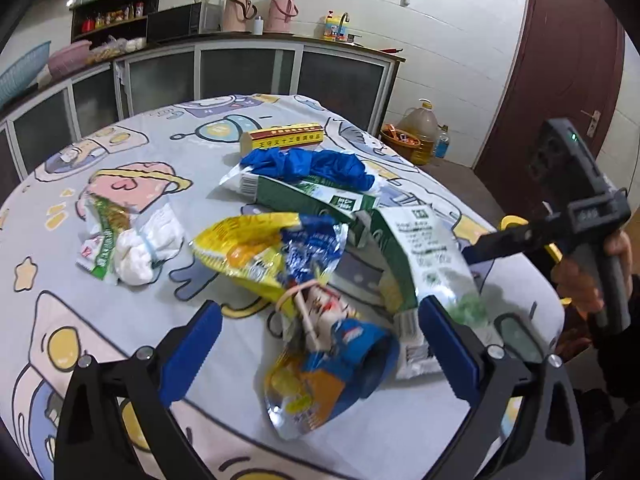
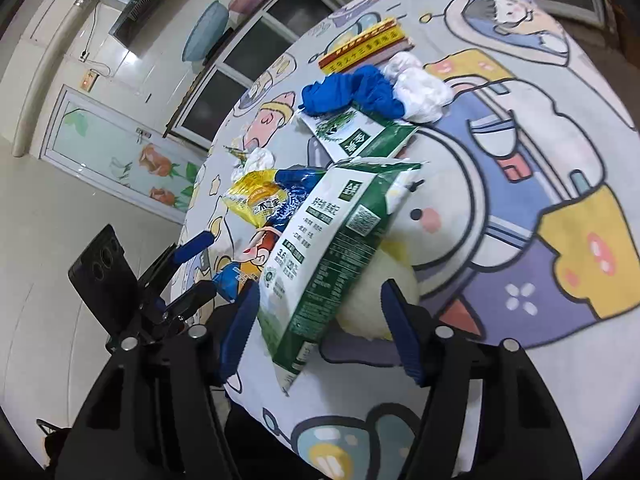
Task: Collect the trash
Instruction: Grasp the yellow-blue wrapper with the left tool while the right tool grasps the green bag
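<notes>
Trash lies piled on a round table under a cartoon cloth (image 1: pixel 120 340). My left gripper (image 1: pixel 320 312) stands open, its blue pads wide on either side of a blue, yellow and orange snack wrapper (image 1: pixel 320 364) without touching it. A green and white bag (image 2: pixel 332 248) lies between the pads of my right gripper (image 2: pixel 320 292), which is open; the right pad stands clear of the bag. Farther back are a yellow and blue snack bag (image 1: pixel 256 248), a second green bag (image 1: pixel 304 196), a crumpled blue glove (image 1: pixel 316 166), a yellow and red box (image 1: pixel 284 138) and white tissue (image 1: pixel 140 248).
A hand holds the right gripper (image 1: pixel 480 248) at the table's right edge. Behind the table run a kitchen counter (image 1: pixel 240 44) with cabinets. A large oil bottle (image 1: pixel 420 128) stands on the floor by a dark red door (image 1: pixel 560 80). A phone (image 2: pixel 100 272) rides on the left gripper.
</notes>
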`<state>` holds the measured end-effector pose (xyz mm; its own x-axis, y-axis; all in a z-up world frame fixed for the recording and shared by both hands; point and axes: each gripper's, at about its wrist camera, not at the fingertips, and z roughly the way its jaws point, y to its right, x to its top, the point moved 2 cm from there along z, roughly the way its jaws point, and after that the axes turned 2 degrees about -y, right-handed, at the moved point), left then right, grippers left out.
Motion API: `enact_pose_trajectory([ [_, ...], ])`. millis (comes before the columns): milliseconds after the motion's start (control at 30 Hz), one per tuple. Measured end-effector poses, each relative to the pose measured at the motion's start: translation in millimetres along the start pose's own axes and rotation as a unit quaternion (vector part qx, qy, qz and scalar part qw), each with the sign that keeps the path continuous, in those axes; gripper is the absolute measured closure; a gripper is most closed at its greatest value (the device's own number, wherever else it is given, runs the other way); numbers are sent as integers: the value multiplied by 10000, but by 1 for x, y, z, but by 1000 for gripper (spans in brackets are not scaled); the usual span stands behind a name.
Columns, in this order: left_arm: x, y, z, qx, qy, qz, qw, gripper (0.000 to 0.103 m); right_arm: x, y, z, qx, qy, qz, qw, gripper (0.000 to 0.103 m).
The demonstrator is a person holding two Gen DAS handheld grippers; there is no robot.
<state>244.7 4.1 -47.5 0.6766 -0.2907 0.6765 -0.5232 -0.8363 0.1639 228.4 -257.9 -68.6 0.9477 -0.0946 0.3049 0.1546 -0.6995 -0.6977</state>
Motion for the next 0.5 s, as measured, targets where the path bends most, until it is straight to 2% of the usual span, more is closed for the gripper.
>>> enact_pose_trajectory([
  [200,4,-7,27,-313,-472,-506,9971,8,6,2,12,128,-206,123,9996,45],
  [400,8,-23,51,-588,-682,-1056,9903,10,13,6,21,219,-318,289,9988,48],
  [500,10,-27,60,-697,-758,-1164,9879,15,15,7,23,235,-337,316,9987,49],
])
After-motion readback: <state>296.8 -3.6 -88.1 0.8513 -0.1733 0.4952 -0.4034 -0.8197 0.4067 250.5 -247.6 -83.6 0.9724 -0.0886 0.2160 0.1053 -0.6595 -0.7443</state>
